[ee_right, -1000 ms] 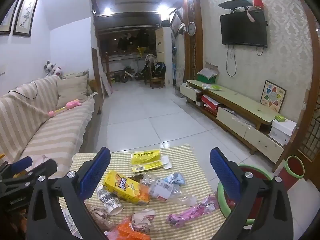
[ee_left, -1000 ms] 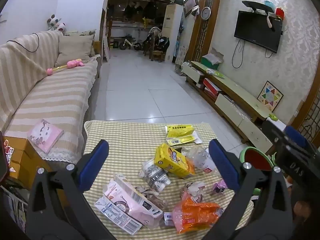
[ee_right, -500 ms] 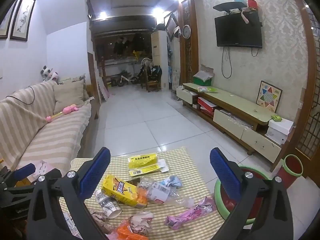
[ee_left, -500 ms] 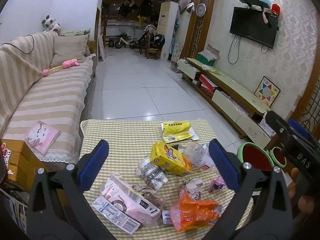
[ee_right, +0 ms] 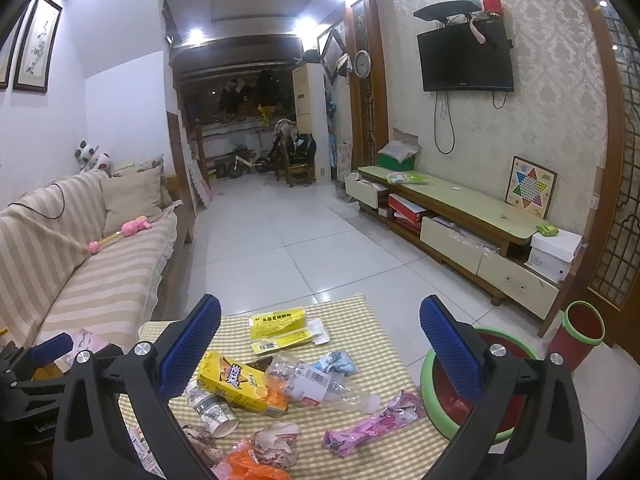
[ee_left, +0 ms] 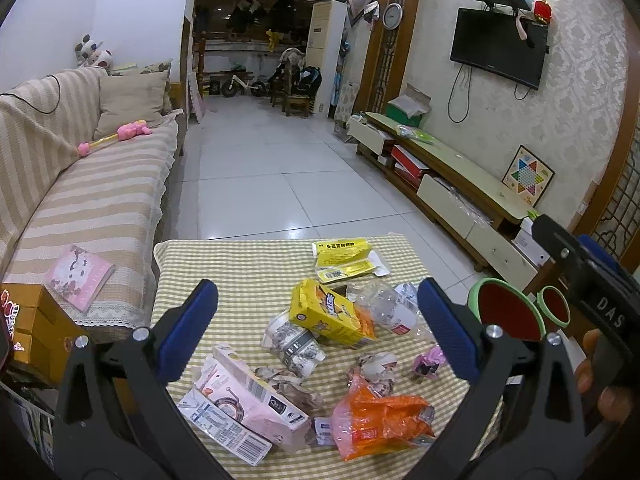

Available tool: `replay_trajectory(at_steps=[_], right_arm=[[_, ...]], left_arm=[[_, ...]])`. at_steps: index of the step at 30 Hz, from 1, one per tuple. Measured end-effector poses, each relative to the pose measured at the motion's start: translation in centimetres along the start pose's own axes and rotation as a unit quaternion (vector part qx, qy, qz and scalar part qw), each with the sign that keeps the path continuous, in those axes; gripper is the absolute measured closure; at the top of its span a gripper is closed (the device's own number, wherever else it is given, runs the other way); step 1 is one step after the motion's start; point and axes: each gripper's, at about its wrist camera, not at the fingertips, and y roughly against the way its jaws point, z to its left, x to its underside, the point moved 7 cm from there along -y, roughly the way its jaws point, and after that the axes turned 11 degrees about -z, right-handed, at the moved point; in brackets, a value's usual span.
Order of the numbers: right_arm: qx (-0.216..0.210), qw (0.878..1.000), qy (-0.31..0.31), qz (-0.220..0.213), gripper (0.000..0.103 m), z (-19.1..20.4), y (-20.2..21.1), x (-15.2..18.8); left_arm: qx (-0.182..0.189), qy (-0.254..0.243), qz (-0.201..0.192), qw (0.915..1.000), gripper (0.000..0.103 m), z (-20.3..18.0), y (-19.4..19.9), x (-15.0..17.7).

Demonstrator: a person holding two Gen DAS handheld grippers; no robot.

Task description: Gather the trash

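checked table strewn with trash, striped sofa at left. red bin with green rim on the floor just right of the table. pink carton flat at near left, long axis running near-left to far-right. orange wrapper crumpled at near centre. yellow box mid-table, opened end toward the right. crushed clear bottle beside it, lying left to right. pink wrapper near the right edge. left gripper spread wide above the litter, holding nothing. right gripper likewise wide apart and empty.
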Motion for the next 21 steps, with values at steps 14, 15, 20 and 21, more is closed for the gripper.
replay_trajectory(at_steps=[14, 15, 20, 21], right_arm=[[0.0, 1.0, 0.001, 0.003, 0.007, -0.22, 0.02, -0.02], [0.0, 1.0, 0.001, 0.003, 0.007, -0.22, 0.05, 0.0], [0.0, 1.0, 0.002, 0.003, 0.007, -0.2, 0.03, 0.06], [0.001, 1.0, 0.002, 0.003, 0.007, -0.32, 0.13, 0.06]], left_arm=[[0.003, 0.0, 0.002, 1.0, 0.005, -0.21, 0.01, 0.1], [0.003, 0.0, 0.002, 1.0, 0.005, -0.21, 0.01, 0.11], [0.002, 0.0, 0.002, 1.0, 0.005, -0.21, 0.0, 0.12], [0.002, 0.001, 0.003, 1.0, 0.005, -0.22, 0.02, 0.16]])
